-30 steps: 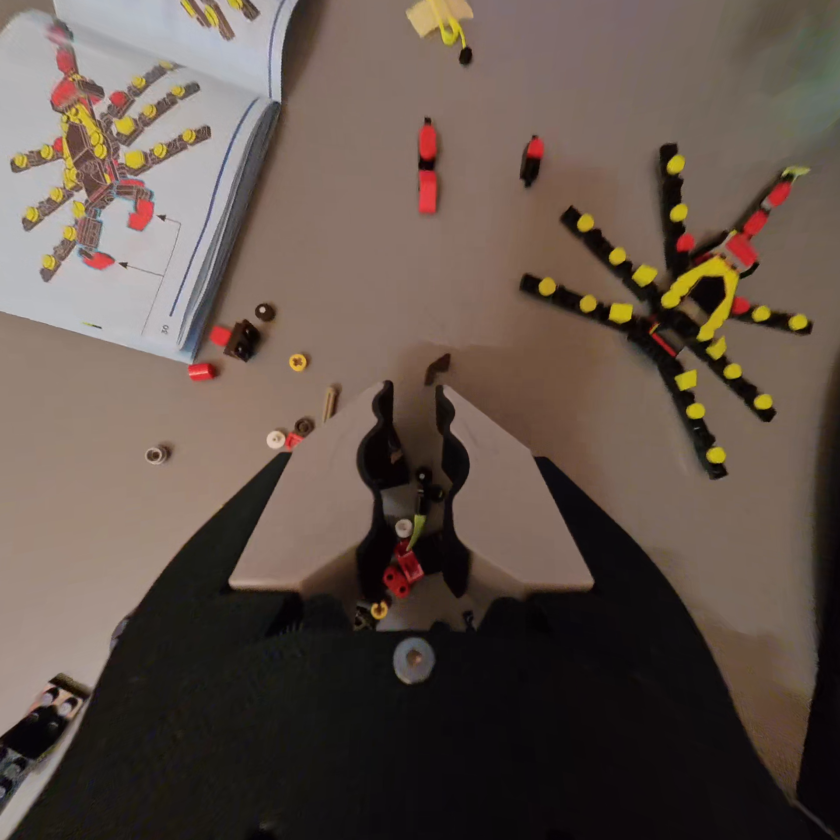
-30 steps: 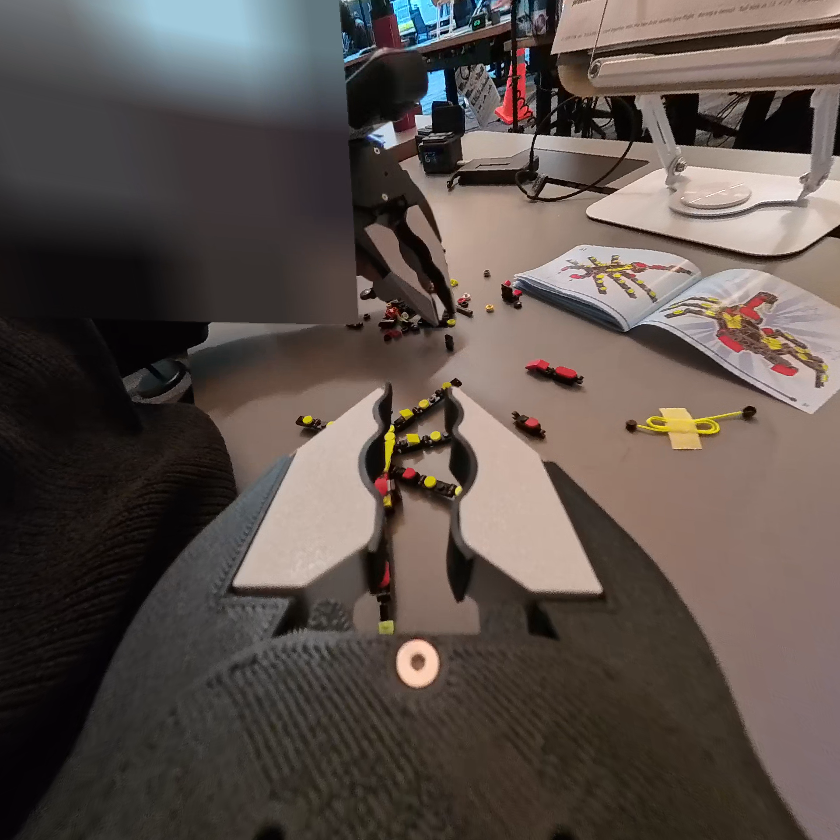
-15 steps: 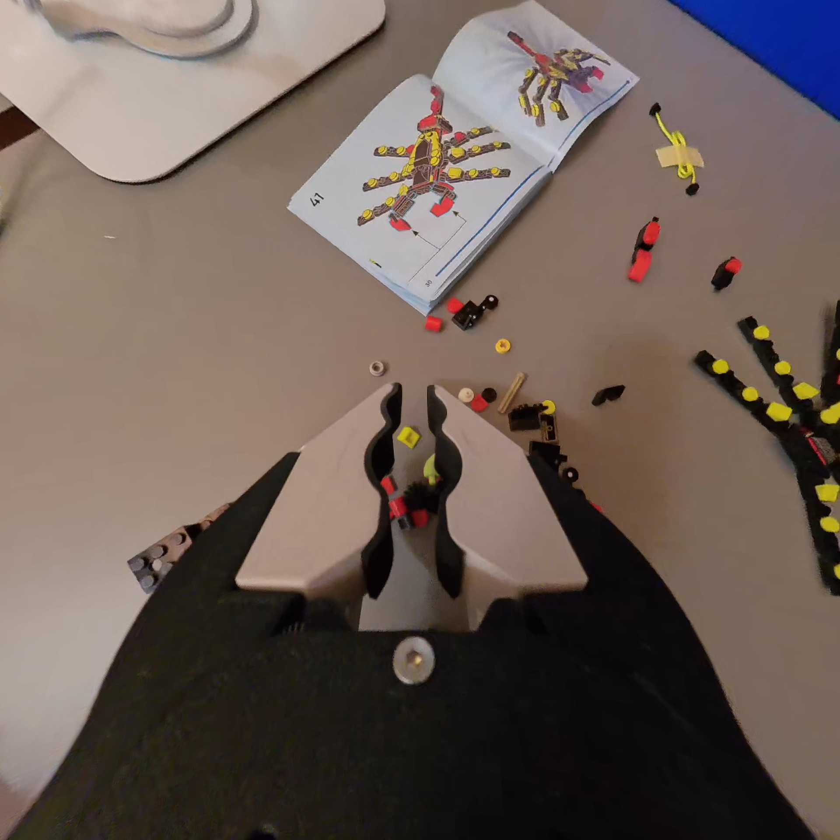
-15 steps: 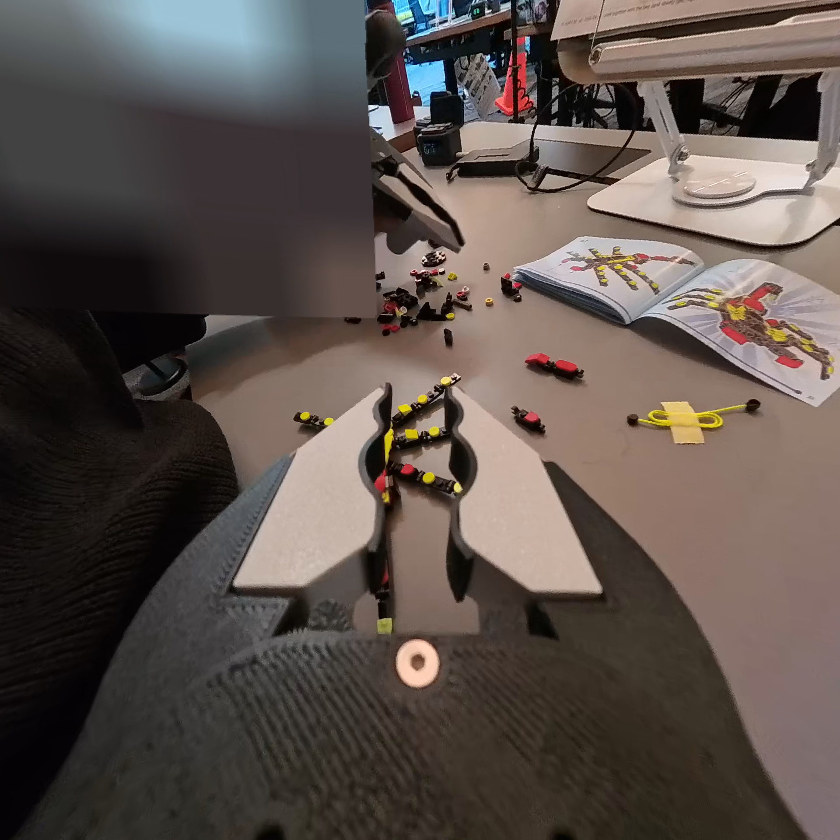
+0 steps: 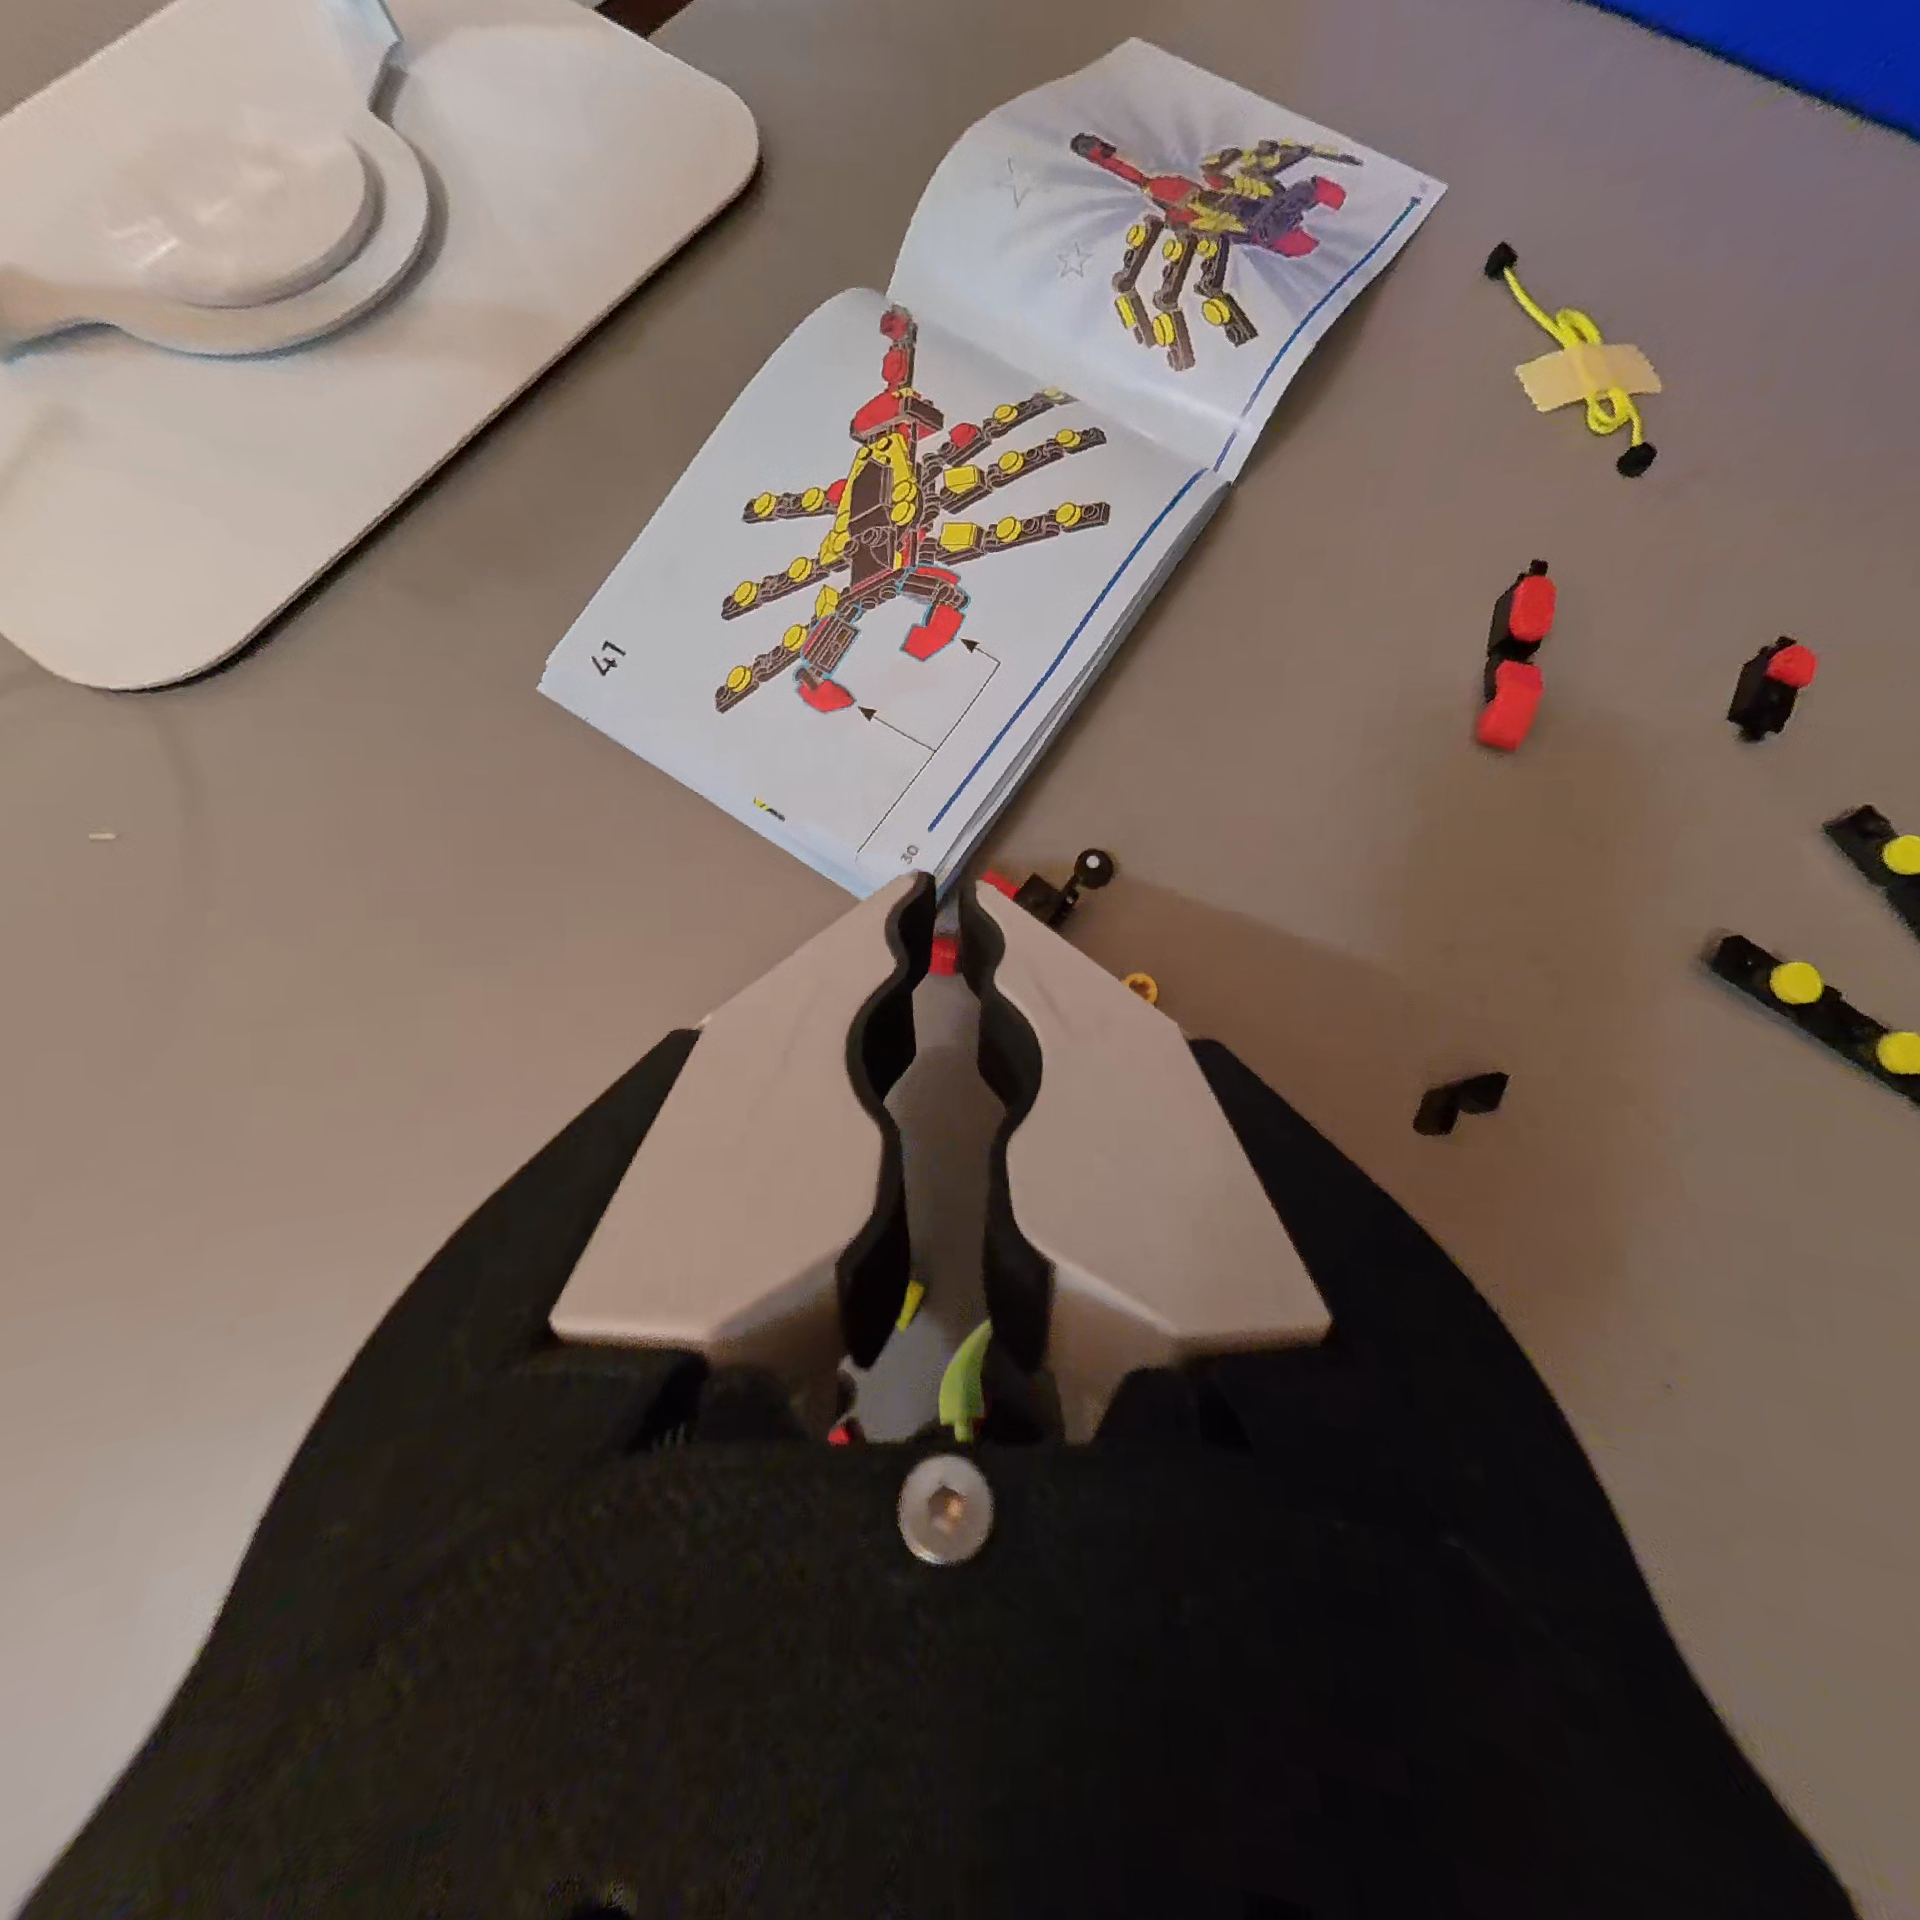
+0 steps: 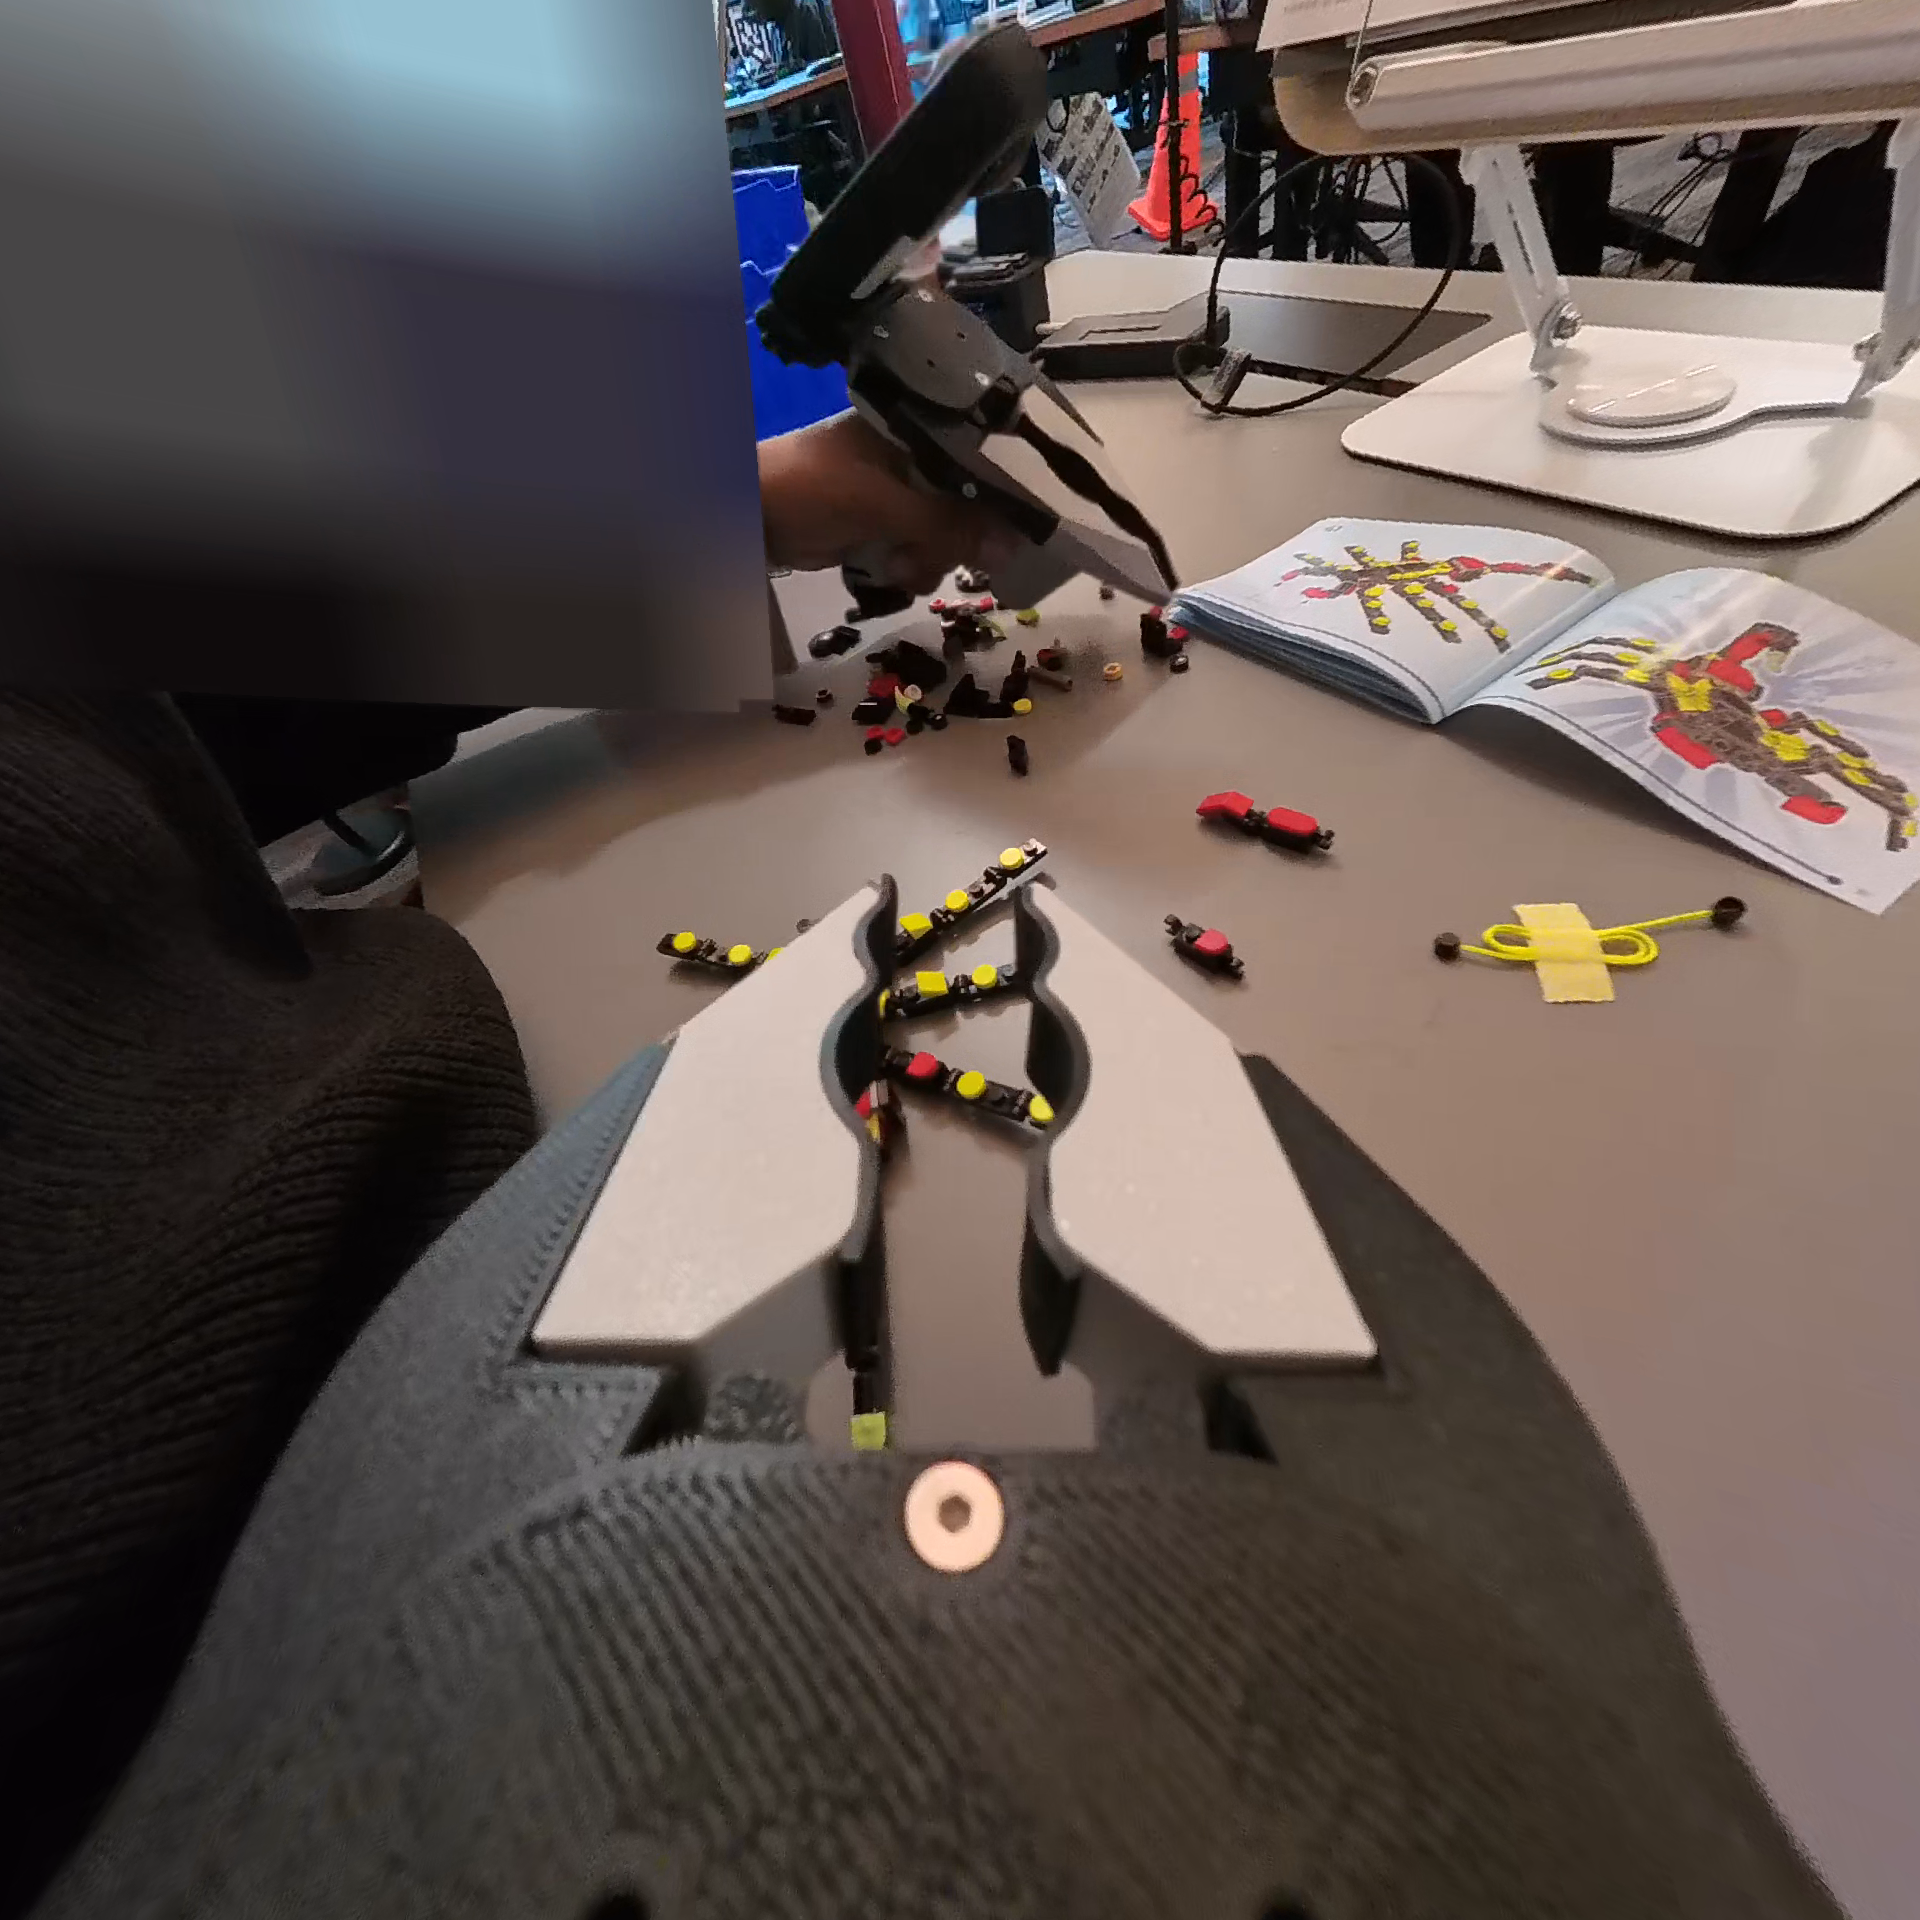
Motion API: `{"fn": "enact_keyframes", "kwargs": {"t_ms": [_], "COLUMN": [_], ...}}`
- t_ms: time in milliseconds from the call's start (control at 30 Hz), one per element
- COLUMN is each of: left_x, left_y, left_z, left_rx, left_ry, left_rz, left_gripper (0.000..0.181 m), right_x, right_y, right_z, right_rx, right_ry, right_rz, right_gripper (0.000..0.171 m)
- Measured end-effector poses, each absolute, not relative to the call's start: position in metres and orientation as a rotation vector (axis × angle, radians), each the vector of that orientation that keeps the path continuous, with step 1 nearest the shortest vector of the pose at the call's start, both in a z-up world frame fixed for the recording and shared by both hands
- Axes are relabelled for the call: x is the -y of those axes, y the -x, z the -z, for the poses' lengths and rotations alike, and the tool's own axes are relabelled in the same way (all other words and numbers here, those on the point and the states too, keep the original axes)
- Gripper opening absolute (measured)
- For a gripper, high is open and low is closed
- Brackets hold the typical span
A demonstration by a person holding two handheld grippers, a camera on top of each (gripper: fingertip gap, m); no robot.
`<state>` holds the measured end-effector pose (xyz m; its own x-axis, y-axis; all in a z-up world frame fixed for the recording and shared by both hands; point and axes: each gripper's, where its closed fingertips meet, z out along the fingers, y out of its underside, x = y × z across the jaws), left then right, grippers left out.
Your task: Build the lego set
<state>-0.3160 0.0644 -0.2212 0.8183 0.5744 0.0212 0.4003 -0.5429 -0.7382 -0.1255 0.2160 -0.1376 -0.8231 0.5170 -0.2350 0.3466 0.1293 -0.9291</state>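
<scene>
Matte grey tabletop (image 5: pixel 312 987) carries an open glossy instruction booklet (image 5: pixel 935 540) at upper centre. Left tongs (image 5: pixel 943 914), wavy black pads, pinch a small red round brick (image 5: pixel 942 954) at the booklet's corner. Right tongs (image 6: pixel 956 914) stand spread over the spiky black-and-yellow lego model (image 6: pixel 966 977).

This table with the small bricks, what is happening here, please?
A person builds a Lego creature with two handheld grippers. The left gripper is nearly shut around a small red piece beside the open instruction booklet. The right gripper, open, hovers above the half-built black and yellow model.
</scene>
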Motion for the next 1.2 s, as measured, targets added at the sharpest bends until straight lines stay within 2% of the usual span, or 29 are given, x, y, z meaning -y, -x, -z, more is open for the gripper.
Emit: {"fn": "enact_keyframes", "kwargs": {"t_ms": [367, 700, 967, 1200], "left_x": [-0.075, -0.076, -0.079, -0.112], "left_y": [0.31, 0.305, 0.298, 0.259], "left_z": [0.231, 0.234, 0.213, 0.192], "left_rx": [0.644, 0.619, 0.607, 0.547], "left_ry": [2.287, 2.329, 2.248, 2.164], "left_rz": [-0.265, -0.216, -0.185, -0.044], "left_gripper": [0.009, 0.0, 0.0, 0.0], "right_x": [-0.217, -0.217, -0.212, -0.21], "right_y": [0.126, 0.127, 0.125, 0.121], "right_z": [0.138, 0.139, 0.142, 0.135], "right_rx": [2.247, 2.247, 2.27, 2.249], "right_ry": [0.883, 0.886, 0.836, 0.792], "right_rz": [-1.801, -1.795, -1.735, -1.709], "right_gripper": [0.02, 0.021, 0.019, 0.019]}}
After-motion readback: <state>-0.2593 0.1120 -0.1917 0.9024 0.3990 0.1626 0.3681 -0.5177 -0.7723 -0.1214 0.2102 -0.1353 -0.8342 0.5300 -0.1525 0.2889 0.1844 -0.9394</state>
